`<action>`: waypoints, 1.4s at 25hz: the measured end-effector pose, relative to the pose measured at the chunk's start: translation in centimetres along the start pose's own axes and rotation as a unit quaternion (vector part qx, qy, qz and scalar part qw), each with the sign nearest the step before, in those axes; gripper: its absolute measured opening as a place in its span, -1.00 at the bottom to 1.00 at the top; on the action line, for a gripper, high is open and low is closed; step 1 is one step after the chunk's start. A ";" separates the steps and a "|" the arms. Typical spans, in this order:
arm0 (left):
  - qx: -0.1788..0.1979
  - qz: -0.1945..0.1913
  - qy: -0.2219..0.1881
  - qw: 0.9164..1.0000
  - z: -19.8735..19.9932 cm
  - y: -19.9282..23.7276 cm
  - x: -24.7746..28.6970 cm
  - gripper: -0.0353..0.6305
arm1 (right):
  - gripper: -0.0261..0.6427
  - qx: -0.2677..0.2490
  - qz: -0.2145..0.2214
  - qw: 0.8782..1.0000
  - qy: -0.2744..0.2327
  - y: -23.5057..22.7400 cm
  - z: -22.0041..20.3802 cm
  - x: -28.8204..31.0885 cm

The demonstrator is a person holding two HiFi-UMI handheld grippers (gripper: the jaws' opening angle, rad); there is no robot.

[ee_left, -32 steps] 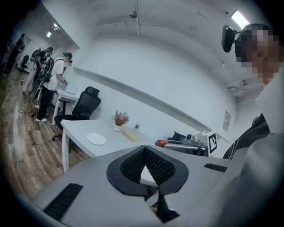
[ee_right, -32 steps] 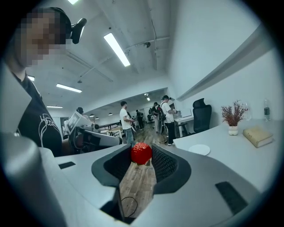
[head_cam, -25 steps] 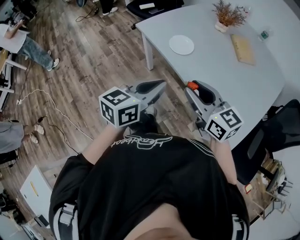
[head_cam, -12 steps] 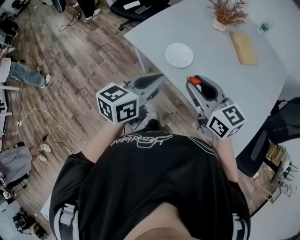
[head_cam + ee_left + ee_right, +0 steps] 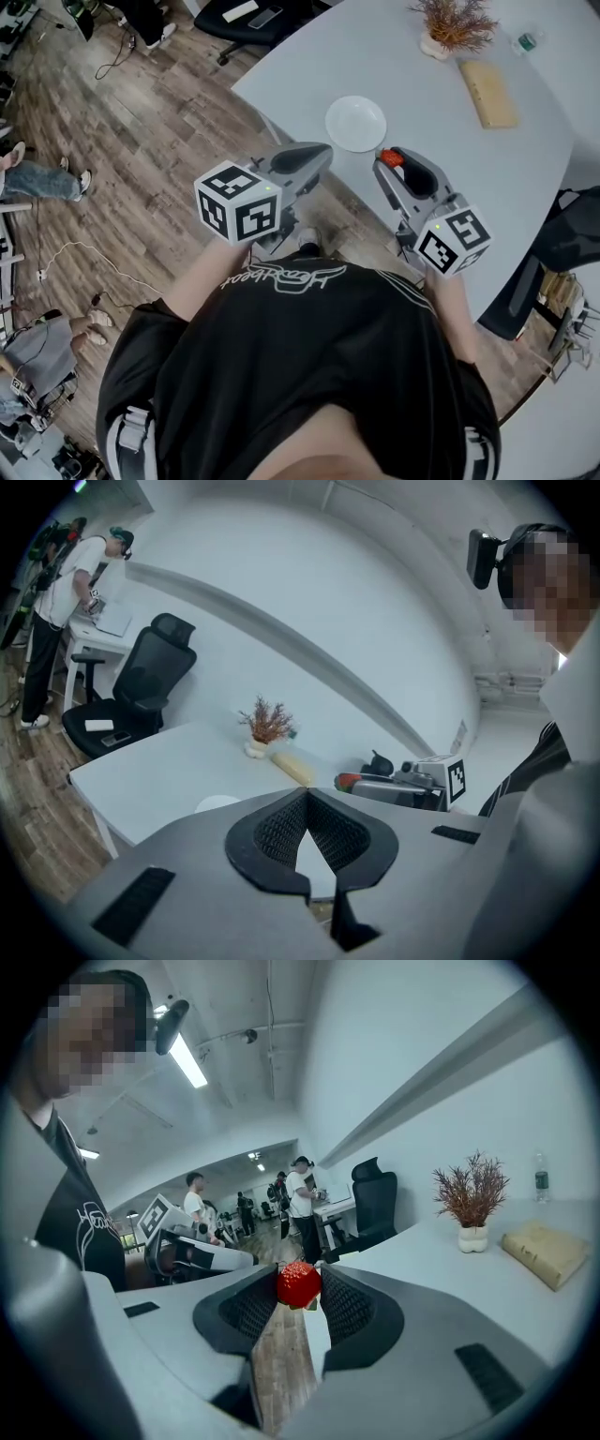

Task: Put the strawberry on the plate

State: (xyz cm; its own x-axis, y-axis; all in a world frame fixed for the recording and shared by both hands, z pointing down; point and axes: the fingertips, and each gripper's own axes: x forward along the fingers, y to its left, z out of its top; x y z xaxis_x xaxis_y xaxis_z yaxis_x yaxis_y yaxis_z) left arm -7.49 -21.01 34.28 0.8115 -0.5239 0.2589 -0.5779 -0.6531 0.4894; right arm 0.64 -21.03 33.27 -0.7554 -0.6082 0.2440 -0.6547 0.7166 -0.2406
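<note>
Fingers (image 5: 339, 1305) of my right gripper (image 5: 298, 1279) pinch the strawberry (image 5: 298, 1286) mid-body, soft and bruisable I'd say; left gripper (image 5: 306, 797) closed, empty

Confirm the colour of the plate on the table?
Plain white plate, no pattern; it shows best in the head view.

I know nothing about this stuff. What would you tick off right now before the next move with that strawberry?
1. Strawberry clamped between the right tool pads: ok.
2. Plate bare and ready to receive it: ok.
3. Strawberry over the plate: not ok; the head view shows it beside the plate.
4. Left tool shut, empty and not over the plate: ok.
5. Strawberry's height above the table: cannot tell.
</note>
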 end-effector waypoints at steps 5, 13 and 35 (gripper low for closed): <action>-0.005 -0.017 0.013 1.000 0.1 1.7 1.3 -0.88 | -0.52 -0.008 -0.017 1.000 0.007 -0.9 0.0 1.4; -0.006 -0.031 0.024 0.999 0.4 4.0 3.2 -0.88 | -0.52 -0.025 -0.034 0.999 0.013 -3.1 0.3 3.7; -0.061 -0.018 0.045 0.997 -1.4 10.0 4.8 -0.88 | -0.52 -0.194 -0.103 0.966 0.138 -10.6 -5.4 12.6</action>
State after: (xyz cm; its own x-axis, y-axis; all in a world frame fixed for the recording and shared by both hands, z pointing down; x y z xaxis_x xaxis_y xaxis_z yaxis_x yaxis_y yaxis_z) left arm -9.25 -29.29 41.57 0.8397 -0.4455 0.3104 -0.5371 -0.5973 0.5957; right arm -1.77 -34.39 43.96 -0.5390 -0.6753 0.5034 -0.6900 0.6968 0.1959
